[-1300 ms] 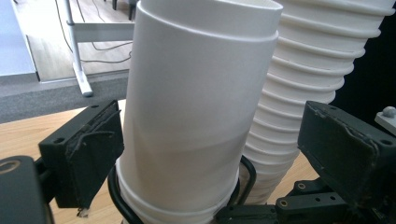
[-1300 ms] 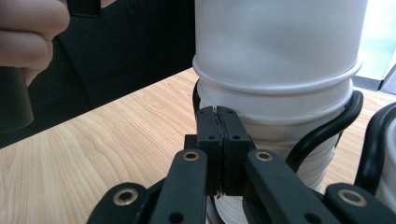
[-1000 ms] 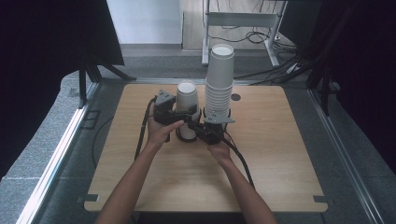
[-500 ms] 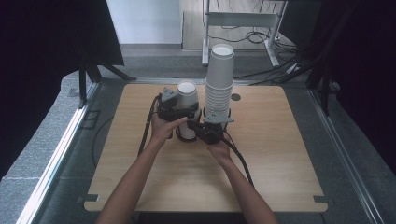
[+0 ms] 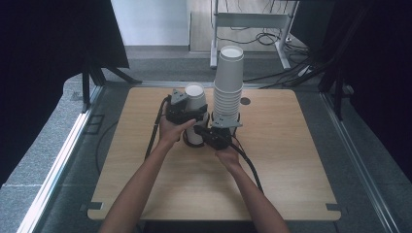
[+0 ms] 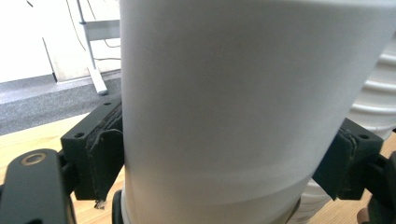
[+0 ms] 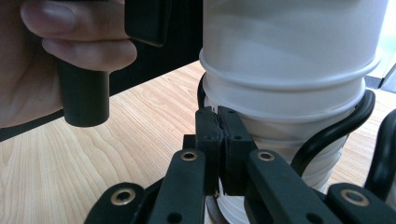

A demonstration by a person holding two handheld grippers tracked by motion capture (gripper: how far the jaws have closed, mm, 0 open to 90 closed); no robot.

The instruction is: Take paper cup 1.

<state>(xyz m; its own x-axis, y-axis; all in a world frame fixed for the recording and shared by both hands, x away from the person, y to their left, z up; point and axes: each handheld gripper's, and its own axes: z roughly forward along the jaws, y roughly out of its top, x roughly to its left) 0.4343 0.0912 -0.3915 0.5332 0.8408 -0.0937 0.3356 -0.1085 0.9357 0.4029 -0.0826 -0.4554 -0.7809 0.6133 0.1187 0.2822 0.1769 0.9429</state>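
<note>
A short stack of white paper cups stands at the table's middle, beside a tall stack of the same cups. My left gripper is shut on the short stack's top cup, with one pad pressed on each side of its wall. My right gripper sits low, just right of the short stack's base, its jaws shut pad against pad right at the ribbed rims of the lower cups. The tall stack rises close behind the held cup.
The wooden table has bare room to the right and front. A black cable loops around the short stack's base. The left hand and its gripper handle hang just left of the right jaws. A metal desk frame stands beyond the far edge.
My left gripper has shifted right, up to the short stack, and now holds its top cup. The right gripper and the tall stack have stayed put.
</note>
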